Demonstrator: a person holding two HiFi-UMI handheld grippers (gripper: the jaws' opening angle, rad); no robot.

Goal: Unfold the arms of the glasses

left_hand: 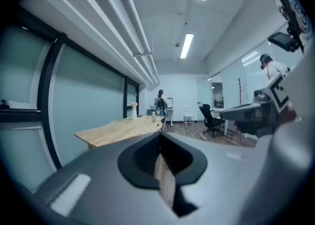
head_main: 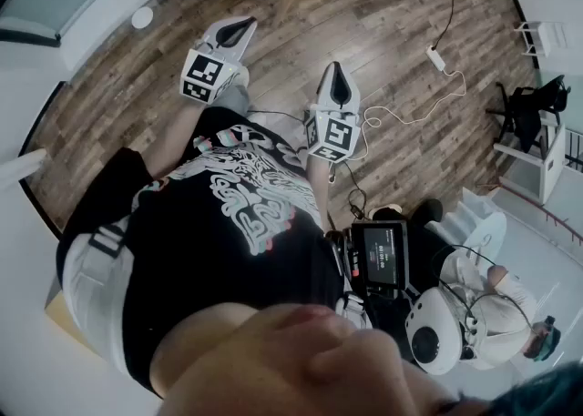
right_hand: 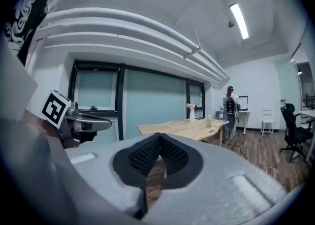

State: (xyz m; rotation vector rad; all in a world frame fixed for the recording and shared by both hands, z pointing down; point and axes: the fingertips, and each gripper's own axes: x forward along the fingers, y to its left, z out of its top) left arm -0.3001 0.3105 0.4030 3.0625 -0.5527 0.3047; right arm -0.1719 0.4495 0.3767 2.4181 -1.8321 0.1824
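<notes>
No glasses show in any view. In the head view both grippers are held out over the wooden floor in front of the person's black printed shirt (head_main: 237,223). My left gripper (head_main: 244,25) points up and right, its marker cube just behind it. My right gripper (head_main: 335,70) points straight away, a hand's width to the right. The left gripper view shows the left gripper (left_hand: 160,136) with its jaws closed together and nothing between them. In the right gripper view the right gripper (right_hand: 158,138) is likewise shut and empty.
A long wooden table (left_hand: 118,128) (right_hand: 182,128) stands ahead by the glass wall, with a vase and bottle on it. A person (right_hand: 230,102) stands at its far end. A black office chair (left_hand: 210,118) is at the right. A power strip (head_main: 435,57) with cable lies on the floor.
</notes>
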